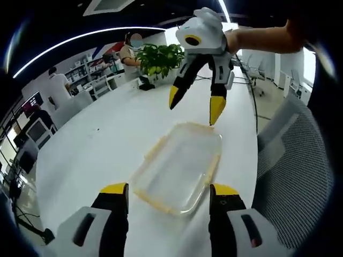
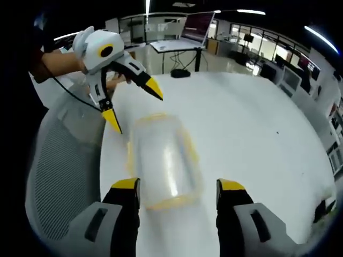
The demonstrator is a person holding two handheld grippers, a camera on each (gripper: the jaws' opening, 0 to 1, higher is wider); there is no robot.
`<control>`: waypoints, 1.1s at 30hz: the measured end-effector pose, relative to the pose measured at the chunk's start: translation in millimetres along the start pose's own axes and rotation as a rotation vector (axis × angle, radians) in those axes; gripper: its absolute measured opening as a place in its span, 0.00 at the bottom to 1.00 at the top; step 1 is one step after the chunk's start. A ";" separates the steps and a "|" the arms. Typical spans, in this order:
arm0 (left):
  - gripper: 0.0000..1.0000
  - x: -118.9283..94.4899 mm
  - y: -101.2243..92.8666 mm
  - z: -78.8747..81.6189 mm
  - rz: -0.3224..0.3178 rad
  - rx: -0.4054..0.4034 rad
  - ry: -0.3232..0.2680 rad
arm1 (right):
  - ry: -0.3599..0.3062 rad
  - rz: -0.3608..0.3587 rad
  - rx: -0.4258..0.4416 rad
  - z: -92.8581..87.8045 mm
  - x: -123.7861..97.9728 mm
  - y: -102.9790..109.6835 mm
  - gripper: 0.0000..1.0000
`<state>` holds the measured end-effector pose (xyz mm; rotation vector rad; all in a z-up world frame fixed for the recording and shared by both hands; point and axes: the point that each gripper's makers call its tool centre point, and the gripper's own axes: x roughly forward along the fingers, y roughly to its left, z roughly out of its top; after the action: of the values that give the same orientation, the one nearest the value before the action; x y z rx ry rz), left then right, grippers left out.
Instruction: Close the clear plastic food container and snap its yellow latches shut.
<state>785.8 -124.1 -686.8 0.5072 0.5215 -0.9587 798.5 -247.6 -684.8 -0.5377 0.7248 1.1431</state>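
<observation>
Open-plan office. Large white tabletop (image 1: 107, 139) at frame centre; grey mesh office chair (image 1: 292, 155) at right edge. Potted green plant (image 1: 159, 58) at far end of tabletop, upper centre. Shelving (image 1: 88, 72) and seated persons at upper left. Right gripper view: desk with monitor (image 2: 197, 25) at top centre, linear ceiling lights above.

White table (image 1: 107, 144), mesh chair (image 1: 300, 160), potted plant (image 1: 159, 58), perhaps monitor (image 2: 198, 24).
</observation>
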 end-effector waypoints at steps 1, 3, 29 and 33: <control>0.57 -0.3 0.4 -0.9 0.003 -0.004 0.000 | -0.004 -0.005 0.001 -1.0 -0.2 1.1 0.54; 0.57 -1.2 0.6 -2.8 0.004 -0.016 -0.003 | -0.007 -0.015 0.009 -5.0 -0.7 2.8 0.54; 0.49 10.7 -0.3 -26.6 0.014 -0.075 0.010 | -0.098 -0.127 0.134 -37.7 16.0 24.1 0.50; 0.46 16.7 -1.4 -31.4 -0.001 -0.069 0.028 | -0.105 -0.131 0.150 -38.0 19.9 24.4 0.48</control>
<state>786.6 -115.9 -721.4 0.4586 0.5784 -0.9324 771.2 -254.3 -725.4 -0.3900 0.6691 0.9792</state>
